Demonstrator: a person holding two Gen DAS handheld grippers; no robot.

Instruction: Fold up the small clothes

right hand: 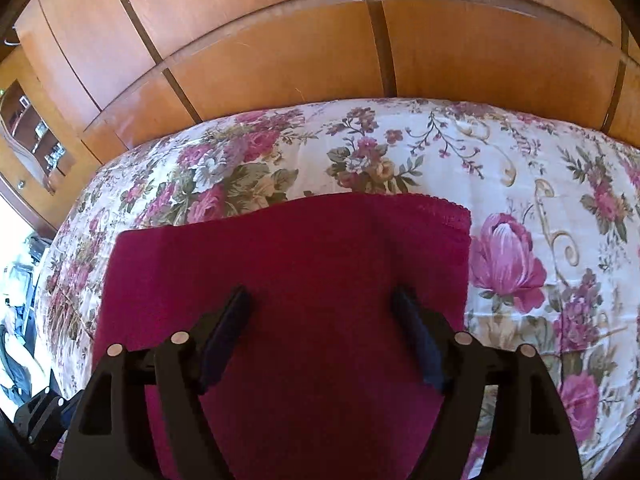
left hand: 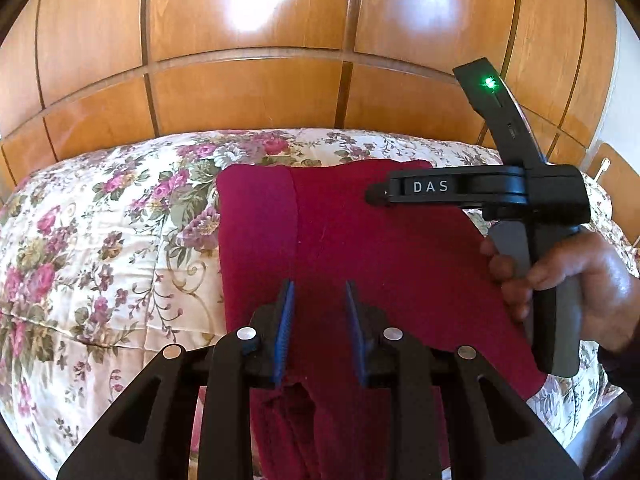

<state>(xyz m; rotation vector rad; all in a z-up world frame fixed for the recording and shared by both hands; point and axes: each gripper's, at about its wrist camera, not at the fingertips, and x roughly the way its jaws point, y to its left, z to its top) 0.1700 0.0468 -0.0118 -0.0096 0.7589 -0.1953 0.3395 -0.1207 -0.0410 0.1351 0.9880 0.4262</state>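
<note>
A dark red garment (left hand: 360,248) lies flat on the floral bedspread (left hand: 100,240), with a fold line running down its left part and a bunched end near my left gripper's base. My left gripper (left hand: 320,292) is open just above its near part, with the cloth between the blue pads but not pinched. My right gripper shows from the side in the left wrist view (left hand: 376,196), over the garment's far right edge. In the right wrist view the right gripper (right hand: 322,300) is wide open above the garment (right hand: 288,264).
Wooden wardrobe panels (left hand: 248,92) stand behind the bed. The bedspread (right hand: 540,200) extends right of the garment. A shelf unit (right hand: 36,136) and bright room area show at the far left of the right wrist view.
</note>
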